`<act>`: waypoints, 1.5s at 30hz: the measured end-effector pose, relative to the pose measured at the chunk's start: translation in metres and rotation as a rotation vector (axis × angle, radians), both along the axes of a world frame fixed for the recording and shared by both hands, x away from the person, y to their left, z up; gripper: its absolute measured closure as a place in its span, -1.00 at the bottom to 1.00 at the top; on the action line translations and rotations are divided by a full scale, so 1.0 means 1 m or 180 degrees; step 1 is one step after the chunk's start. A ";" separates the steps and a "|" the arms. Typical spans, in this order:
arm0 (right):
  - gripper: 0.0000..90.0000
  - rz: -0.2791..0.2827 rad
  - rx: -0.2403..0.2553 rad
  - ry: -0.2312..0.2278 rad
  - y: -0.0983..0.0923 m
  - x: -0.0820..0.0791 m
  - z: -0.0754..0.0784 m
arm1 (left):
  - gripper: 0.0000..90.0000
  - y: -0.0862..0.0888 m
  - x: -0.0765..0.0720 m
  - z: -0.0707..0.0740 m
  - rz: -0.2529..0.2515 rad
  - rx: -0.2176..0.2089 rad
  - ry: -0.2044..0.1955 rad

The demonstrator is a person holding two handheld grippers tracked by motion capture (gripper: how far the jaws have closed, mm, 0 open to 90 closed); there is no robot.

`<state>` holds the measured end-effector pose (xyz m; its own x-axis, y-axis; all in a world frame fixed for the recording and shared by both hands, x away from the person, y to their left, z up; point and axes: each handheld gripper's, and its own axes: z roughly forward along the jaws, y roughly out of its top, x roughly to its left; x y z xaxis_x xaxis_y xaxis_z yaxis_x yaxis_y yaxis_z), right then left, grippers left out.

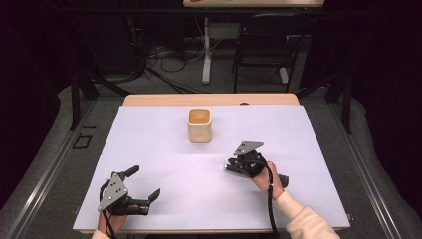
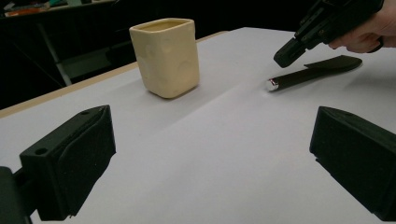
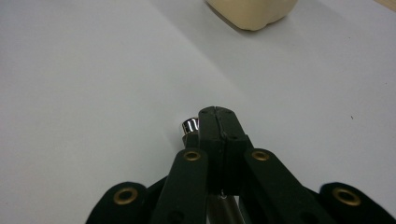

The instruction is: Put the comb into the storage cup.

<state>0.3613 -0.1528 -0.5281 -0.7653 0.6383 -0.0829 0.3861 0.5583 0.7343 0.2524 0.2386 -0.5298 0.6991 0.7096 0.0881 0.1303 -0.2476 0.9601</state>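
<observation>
White sheeting covers the surface, with a dark room around it. At the near left the left gripper rests low, its fingers spread wide with nothing between them, facing toward the far right.

Farther in and to the right, the right gripper tilts down toward a slim dark pen-like stick with a silvery end cap. The stick lies flat on the surface, cap toward the left. The right gripper's fingers are pressed together along a closed seam. In the right gripper view the silvery cap peeks out just left of and beneath them. The left gripper view shows that tip standing just above the stick, apart from it, so it seems to pinch nothing.

Beyond, near the far middle of the sheet, a cream, square-sided ceramic cup stands upright and empty.

The step in hand looks like the pickup of the stick, probably to drop it in the cup. The next move likely means spreading the fingers, sinking to straddle the barrel, then closing firmly, since a thin round stick may roll away.
</observation>
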 end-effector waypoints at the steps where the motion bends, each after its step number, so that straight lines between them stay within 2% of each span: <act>1: 1.00 -0.0015 0.0000 0.0016 0.001 0.001 -0.001 | -1.00 0.000 0.000 0.000 -0.0001 0.0000 0.0007; 8: 1.00 -0.0025 -0.0103 0.0064 0.007 0.006 -0.003 | -1.00 0.000 0.000 0.000 -0.0008 0.0018 -0.0002; 13: 1.00 -0.0069 -0.0102 0.0071 0.008 0.010 -0.003 | -1.00 0.000 0.000 0.000 -0.0009 0.0022 0.0001; 24: 1.00 -0.0047 -0.0176 0.0118 0.017 0.020 -0.008 | -0.99 -0.002 0.001 -0.001 -0.0029 0.0010 0.0035; 45: 1.00 0.0008 -0.0237 0.0201 0.023 0.021 -0.012 | -1.00 -0.002 0.001 -0.001 -0.0016 0.0022 0.0037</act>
<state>0.3822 -0.1293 -0.5398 -0.7722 0.6302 -0.0816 0.4288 0.6114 0.6651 0.2532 0.2363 -0.5308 0.7036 0.7056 0.0847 0.1403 -0.2547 0.9568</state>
